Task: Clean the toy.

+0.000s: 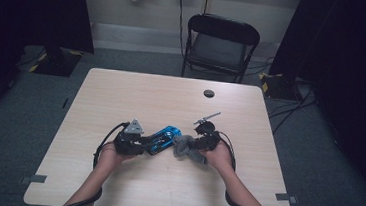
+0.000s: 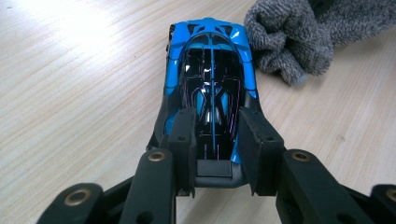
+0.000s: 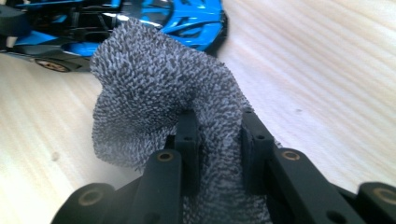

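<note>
high view: a person's two hands work at the near middle of a pale wooden desk (image 1: pixel 121 97). the left claw (image 1: pixel 137 141) pinches the rear end of a blue and black toy sports car (image 1: pixel 164 138), which rests on the desk with its nose pointing away from that hand. the right claw (image 1: pixel 195 144) pinches a grey knitted cloth (image 1: pixel 183 147), bunched just beside the car's nose. left gripper view: the two black jaws close on either side of the toy sports car (image 2: pixel 210 79) at its tail; the cloth (image 2: pixel 299 37) lies by the car's front right corner. right gripper view: the jaws grip a fold of the cloth (image 3: pixel 159 93), which stands up in front of the car (image 3: pixel 187 18). a black folding chair (image 1: pixel 219 46) stands beyond the desk.
</note>
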